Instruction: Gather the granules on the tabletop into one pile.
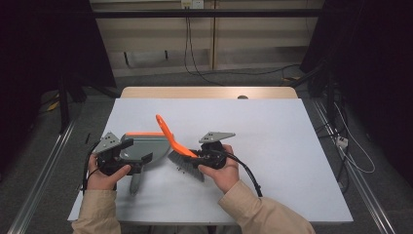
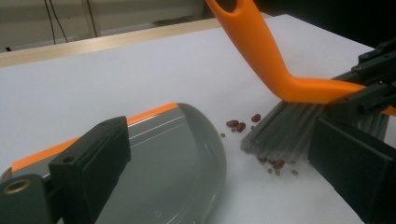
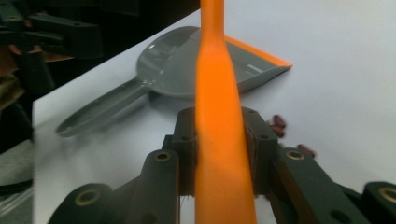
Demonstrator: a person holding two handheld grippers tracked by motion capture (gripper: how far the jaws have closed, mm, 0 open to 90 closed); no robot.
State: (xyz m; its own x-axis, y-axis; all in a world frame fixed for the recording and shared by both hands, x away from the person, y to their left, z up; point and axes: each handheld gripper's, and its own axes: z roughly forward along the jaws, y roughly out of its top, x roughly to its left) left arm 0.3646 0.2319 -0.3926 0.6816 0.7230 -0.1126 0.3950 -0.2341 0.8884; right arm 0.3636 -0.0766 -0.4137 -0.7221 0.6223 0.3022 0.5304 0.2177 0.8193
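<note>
A grey dustpan (image 1: 139,142) with an orange lip lies flat on the white table (image 1: 272,146), its handle pointing toward the person. My left gripper (image 1: 137,150) hovers over the pan, open, and the pan (image 2: 177,154) lies partly between the wide jaws without being pressed. My right gripper (image 1: 197,156) is shut on the orange brush (image 1: 168,134), pinching its handle (image 3: 219,116) between both pads. The grey bristles (image 2: 289,130) rest on the table just right of the pan's mouth. Several small red and green beans (image 2: 240,125) lie scattered by the bristles.
The right half of the table stretches away bare and white. A wooden strip (image 1: 209,92) runs along its far edge. Cables (image 1: 341,141) and metal frames stand on the floor around the table. In the right gripper view the pan (image 3: 187,65) lies beyond the brush.
</note>
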